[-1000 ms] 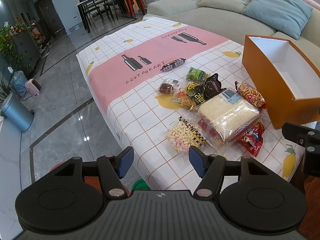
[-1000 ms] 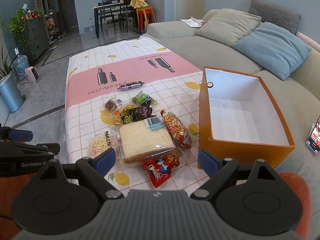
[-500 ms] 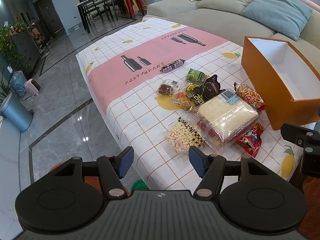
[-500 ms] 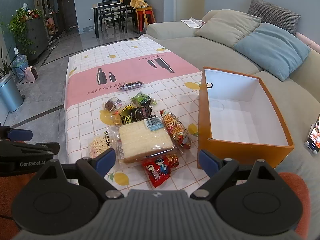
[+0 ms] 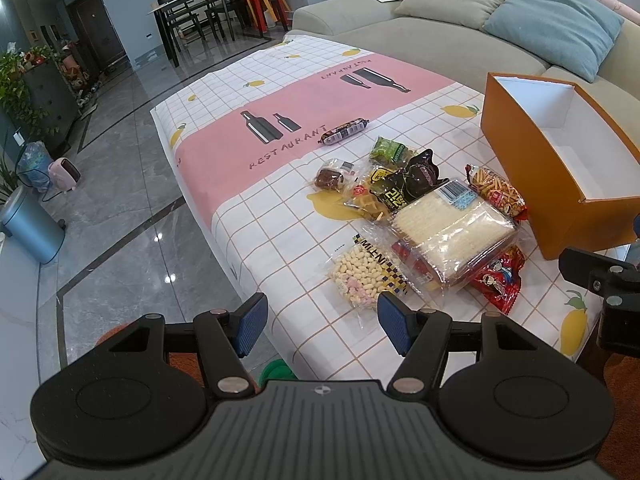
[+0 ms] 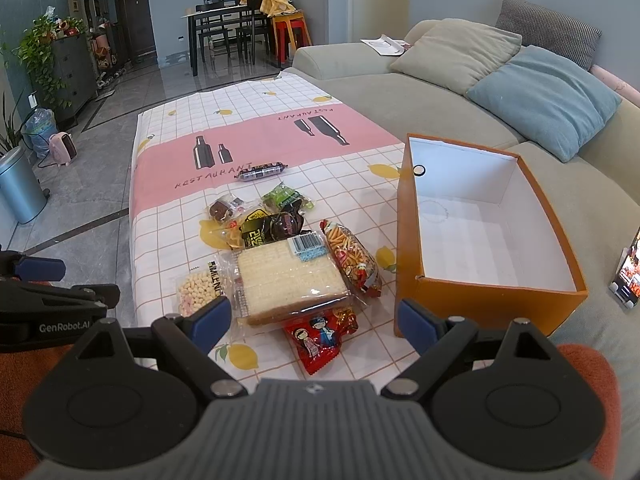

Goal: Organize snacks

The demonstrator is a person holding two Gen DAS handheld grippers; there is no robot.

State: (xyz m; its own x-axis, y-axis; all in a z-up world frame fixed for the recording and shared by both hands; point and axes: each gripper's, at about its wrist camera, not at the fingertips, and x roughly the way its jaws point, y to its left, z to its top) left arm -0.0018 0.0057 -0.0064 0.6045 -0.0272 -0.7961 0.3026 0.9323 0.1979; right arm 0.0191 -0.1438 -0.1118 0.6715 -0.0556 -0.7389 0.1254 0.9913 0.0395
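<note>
nothing packed yet: orange box (image 6: 480, 304) empty, snack pile (image 6: 288, 272) on the worktop (image 6: 256, 148); left tongs (image 5: 320, 322) and right tongs (image 6: 316, 318) released, empty.

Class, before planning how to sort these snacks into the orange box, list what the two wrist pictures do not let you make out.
- Red packet: its far end lies hidden under the bread pack in both views.
- Orange box: cut off by the picture's right edge in the left wrist view.
- Phone: cut by the right edge of the right wrist view; screen too small to read.
- Small wrappers: overlapping, labels too small to read.
</note>
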